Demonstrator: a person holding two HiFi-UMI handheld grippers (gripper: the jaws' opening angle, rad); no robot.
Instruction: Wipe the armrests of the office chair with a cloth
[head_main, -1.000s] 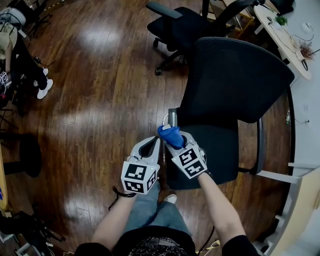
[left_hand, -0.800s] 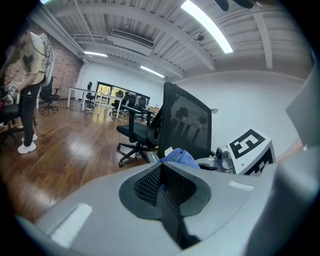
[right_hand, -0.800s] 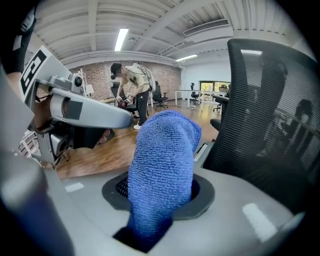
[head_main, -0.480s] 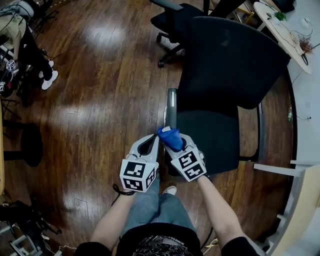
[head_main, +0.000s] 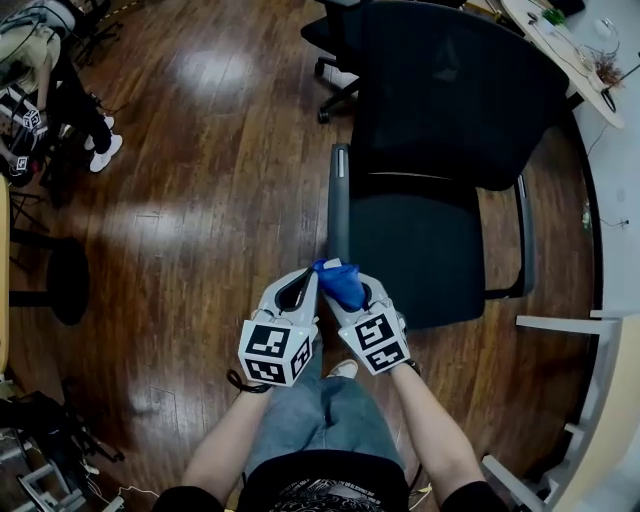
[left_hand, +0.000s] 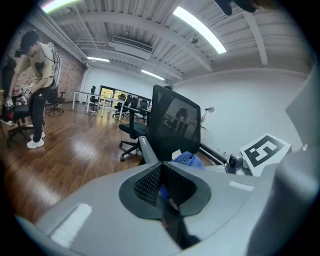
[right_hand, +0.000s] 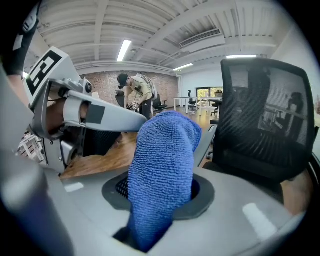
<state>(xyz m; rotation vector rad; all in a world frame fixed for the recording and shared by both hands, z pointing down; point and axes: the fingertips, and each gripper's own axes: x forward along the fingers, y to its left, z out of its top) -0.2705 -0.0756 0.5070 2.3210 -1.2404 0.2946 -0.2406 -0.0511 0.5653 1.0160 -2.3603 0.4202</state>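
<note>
The right gripper (head_main: 348, 294) is clenching the blue cloth (right_hand: 162, 170), whose bunched end is standing up out of its jaws and filling the space between them. The left gripper (head_main: 303, 285) is pressing in just beside it at 9 o'clock; its jaws are meeting in a closed seam, and a sliver of blue is showing in that seam, so it appears to be nipping a corner of the same cloth. In the head view the office chair (head_main: 430, 250) is standing at 12 o'clock from both grippers, with its backrest at the far side. The near armrest (head_main: 340, 200) is lying almost straight ahead of the cloth, its long axis running from 12 to 6 o'clock and its close end near the cloth but not touching it. The far armrest (head_main: 523, 240) is sitting well apart, toward 3 o'clock across the seat. The right gripper is probably the one to carry the cloth forward onto the near armrest and along its length.
</note>
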